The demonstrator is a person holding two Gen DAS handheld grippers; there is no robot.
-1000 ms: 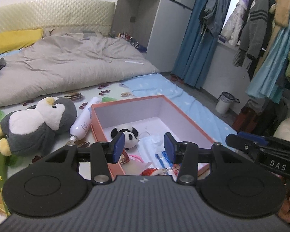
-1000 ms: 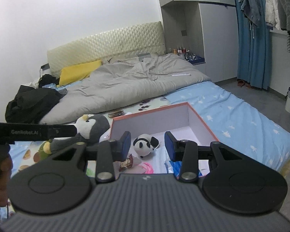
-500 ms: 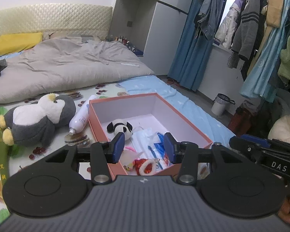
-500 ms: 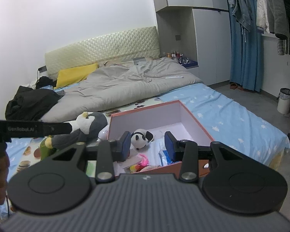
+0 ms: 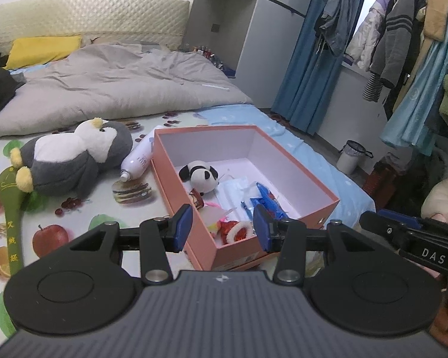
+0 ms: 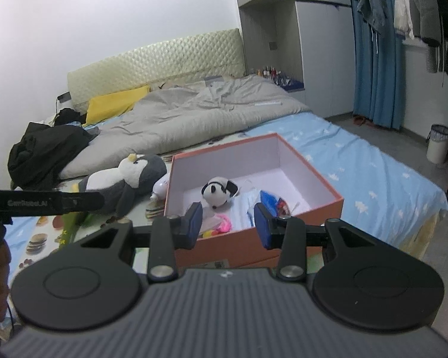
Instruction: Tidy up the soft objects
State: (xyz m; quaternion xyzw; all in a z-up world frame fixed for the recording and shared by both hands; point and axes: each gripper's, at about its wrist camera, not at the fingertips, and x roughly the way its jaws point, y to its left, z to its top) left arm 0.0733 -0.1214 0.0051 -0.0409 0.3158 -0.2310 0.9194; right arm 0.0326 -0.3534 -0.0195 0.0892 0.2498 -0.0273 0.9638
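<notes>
An open orange box sits on the bed. Inside lie a small panda plush, face masks, blue packets and a red-and-white item. A grey penguin plush lies left of the box, beside a white spray bottle and a green plush stick. My left gripper is open and empty, held back above the box's near end. My right gripper is open and empty, above the box's near wall.
A grey duvet and yellow pillow cover the far bed. Black clothes lie at the left. Hanging clothes, blue curtains and a small bin stand to the right, off the bed.
Both grippers have pulled back and up from the box, so more of the box and bed shows. Both stay open; nothing was picked up.
</notes>
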